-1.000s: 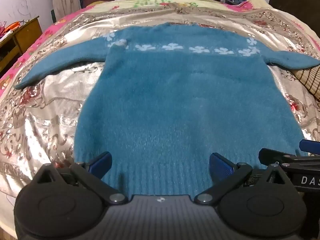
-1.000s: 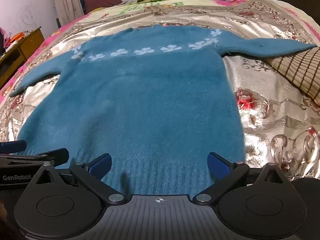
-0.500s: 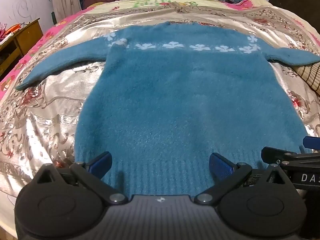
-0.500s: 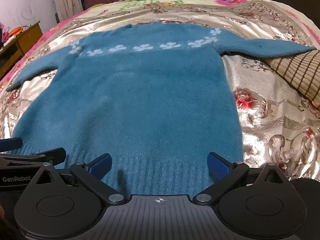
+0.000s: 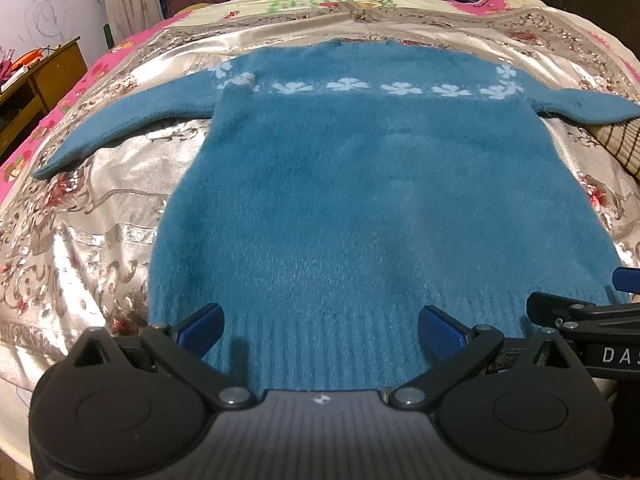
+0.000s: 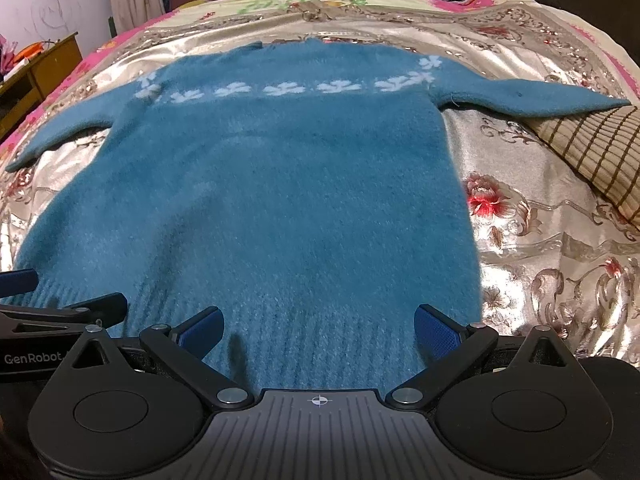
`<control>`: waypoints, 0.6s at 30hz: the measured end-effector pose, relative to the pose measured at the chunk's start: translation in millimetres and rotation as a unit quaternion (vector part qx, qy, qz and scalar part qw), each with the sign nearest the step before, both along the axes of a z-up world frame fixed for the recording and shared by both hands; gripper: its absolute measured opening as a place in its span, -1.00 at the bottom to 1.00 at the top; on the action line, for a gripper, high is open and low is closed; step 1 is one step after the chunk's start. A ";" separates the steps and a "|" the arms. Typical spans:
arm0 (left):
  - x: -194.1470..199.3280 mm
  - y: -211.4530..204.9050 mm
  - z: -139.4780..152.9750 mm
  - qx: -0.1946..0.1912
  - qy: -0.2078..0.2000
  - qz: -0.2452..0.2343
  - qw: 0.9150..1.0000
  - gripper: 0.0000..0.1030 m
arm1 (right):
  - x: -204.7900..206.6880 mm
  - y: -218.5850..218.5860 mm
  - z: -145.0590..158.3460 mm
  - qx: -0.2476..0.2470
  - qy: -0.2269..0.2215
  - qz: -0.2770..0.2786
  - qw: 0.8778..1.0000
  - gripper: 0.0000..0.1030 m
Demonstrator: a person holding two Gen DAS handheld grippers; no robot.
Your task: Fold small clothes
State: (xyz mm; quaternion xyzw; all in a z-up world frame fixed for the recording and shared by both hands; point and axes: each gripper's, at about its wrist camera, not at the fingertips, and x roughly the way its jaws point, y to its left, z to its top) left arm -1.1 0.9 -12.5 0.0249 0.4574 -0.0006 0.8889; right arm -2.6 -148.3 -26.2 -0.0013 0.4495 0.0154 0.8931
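A small teal sweater (image 5: 360, 208) (image 6: 272, 200) with a row of white flowers across the chest lies flat on the bed, sleeves spread to both sides. Its ribbed hem is nearest me. My left gripper (image 5: 322, 330) hovers open over the hem's left half, nothing between its blue pads. My right gripper (image 6: 318, 330) stands open over the hem's right half, also holding nothing. Each gripper's tip shows at the edge of the other's view.
A shiny floral bedspread (image 6: 540, 248) covers the bed. A checked tan cloth (image 6: 592, 148) lies under the right sleeve's end. A wooden side table (image 5: 36, 84) stands at the far left. A dark headboard and loose clothes sit at the far end.
Both grippers have drawn back slightly toward the hem, so the sweater looks a little farther away. The sweater has not moved and both grippers stay open.
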 end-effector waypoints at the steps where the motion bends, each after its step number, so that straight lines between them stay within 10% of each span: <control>1: 0.3 0.6 -0.7 0.001 0.002 0.000 1.000 1.00 | -0.1 0.6 -0.4 -0.001 0.001 0.000 1.000 0.97; 18: -0.1 0.1 -2.5 0.005 0.005 -0.001 1.000 1.00 | 0.9 0.7 -1.7 -0.007 0.003 0.001 1.000 0.97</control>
